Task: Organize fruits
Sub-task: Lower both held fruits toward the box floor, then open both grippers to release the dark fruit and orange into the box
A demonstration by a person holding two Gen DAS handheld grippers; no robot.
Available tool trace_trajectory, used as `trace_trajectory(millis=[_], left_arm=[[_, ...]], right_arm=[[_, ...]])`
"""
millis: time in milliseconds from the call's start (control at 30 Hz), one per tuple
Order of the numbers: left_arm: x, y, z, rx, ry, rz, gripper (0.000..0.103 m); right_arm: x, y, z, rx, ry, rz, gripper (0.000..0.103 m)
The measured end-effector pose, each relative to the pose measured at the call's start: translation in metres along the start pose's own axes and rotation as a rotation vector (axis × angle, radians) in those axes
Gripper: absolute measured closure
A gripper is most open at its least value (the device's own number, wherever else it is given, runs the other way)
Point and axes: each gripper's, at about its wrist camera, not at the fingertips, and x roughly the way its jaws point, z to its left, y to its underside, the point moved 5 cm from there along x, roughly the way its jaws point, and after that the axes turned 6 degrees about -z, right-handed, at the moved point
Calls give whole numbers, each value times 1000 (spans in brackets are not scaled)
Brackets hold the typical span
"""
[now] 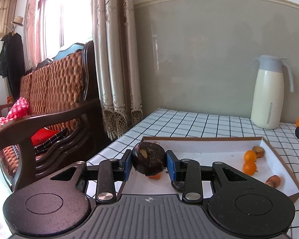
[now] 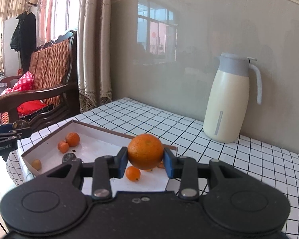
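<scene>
My left gripper (image 1: 149, 162) is shut on a dark purple round fruit (image 1: 149, 158) and holds it above the near left corner of a shallow white cardboard tray (image 1: 201, 145). My right gripper (image 2: 145, 160) is shut on a large orange (image 2: 145, 151) above the tray's right side (image 2: 101, 137). Small oranges (image 1: 249, 161) and brown fruits (image 1: 258, 151) lie in the tray. In the right wrist view small oranges (image 2: 72, 139), a dark fruit (image 2: 68, 157) and a yellowish fruit (image 2: 37, 164) lie in it. The left gripper shows at the left edge (image 2: 20, 128).
The table has a white checked cloth (image 1: 189, 121). A cream thermos jug (image 1: 269, 93) stands at the back by the wall, and also shows in the right wrist view (image 2: 229, 99). A wooden rattan sofa (image 1: 49, 103) stands left of the table edge.
</scene>
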Motion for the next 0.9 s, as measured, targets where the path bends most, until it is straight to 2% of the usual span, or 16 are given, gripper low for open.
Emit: trace_trajectory(millis=[600,667,700,733,767,800,833,900], left_arm=[[41,21,-3,3,-32,53,67],[45,22,-2,-4,-32,52,66],[45,22,-3,-7,-27,40,65],[43,22,-4,-7,-20,15,57],[39,22,-5,-9,-29,-8,13],[33,21,-6,-11,-62,-50,0],[23,20,-7,-6,-80,-114,0],[15,20,-11,7,-77,-133,0]], right_arm=[[51,22,-8,16,-13,73,74],[55,23,-8,19,-17,76,73],[58,22,-8,20,-22,78,69],[61,23,-6,0,-20,76,39],[63,24,-6,-35,11,65,17],[60,24,-6,-58,62,14,7],[55,23,-6,-67,85,-62,6],[55,24,-5,-68,47,-54,6]])
